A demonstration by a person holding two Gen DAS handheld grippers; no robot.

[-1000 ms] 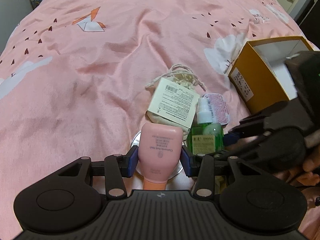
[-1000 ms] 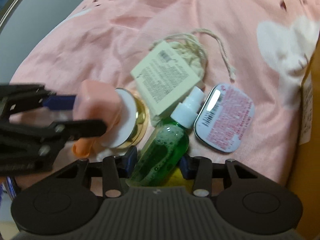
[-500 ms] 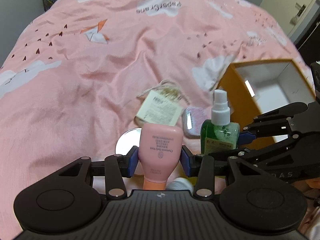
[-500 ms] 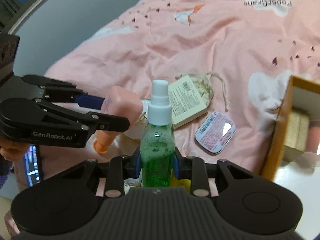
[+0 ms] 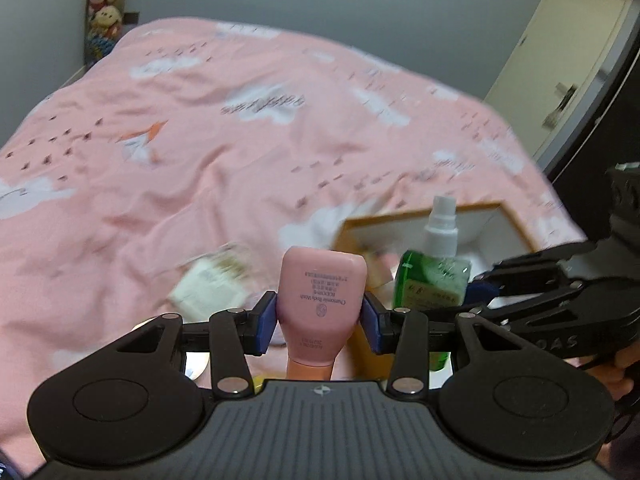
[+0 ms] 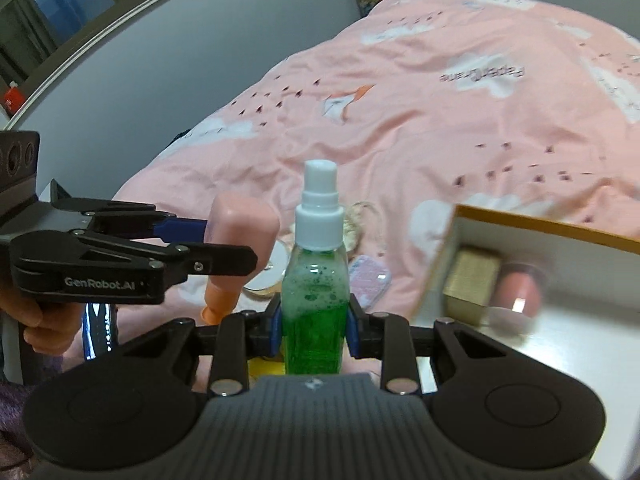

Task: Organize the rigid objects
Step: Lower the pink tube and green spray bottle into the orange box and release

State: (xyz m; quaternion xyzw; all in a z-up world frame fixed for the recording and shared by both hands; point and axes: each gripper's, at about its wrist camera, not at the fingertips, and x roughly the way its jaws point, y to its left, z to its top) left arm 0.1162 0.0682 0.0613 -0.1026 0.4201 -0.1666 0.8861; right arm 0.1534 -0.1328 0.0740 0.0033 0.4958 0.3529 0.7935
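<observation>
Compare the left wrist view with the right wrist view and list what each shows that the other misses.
Only the left wrist view shows the printed label on the pink body wash tube clamped in the left tool, and a door. Only the right wrist view shows inside the yellow box: a gold block and a pink round item, plus a pink tin on the bedspread. Both show the green spray bottle held upright in the right tool.

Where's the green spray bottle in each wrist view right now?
Left wrist: green spray bottle right of centre, beside the pink tube.
Right wrist: bottom centre, clamped upright in the right hand-held gripper.
Shared landmark: yellow box.
</observation>
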